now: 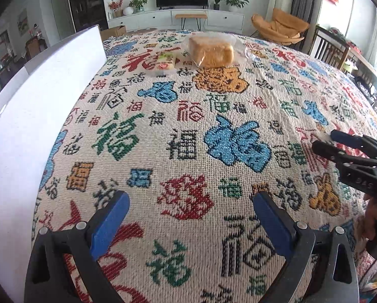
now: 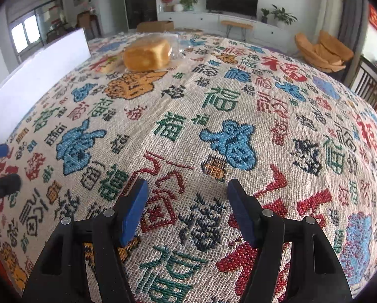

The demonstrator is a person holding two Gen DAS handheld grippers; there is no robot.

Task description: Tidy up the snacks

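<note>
Far across patterned cloth (image 1: pixel 213 116), golden loaf (image 1: pixel 211 53) in clear wrap, both tongs (image 1: pixel 191 217) (image 2: pixel 187 209) released

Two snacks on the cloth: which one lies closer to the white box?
The small green-and-pink packet, not the bagged bread loaf. The packet lies on the loaf's side toward the white box; the loaf is bigger and golden.

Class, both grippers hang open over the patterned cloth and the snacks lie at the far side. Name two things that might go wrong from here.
1. The bagged bread loaf looks soft; a hard squeeze may crush it.
2. The small wrapped snack lies right beside the loaf, so the left gripper or right gripper might knock one while taking the other.
</note>
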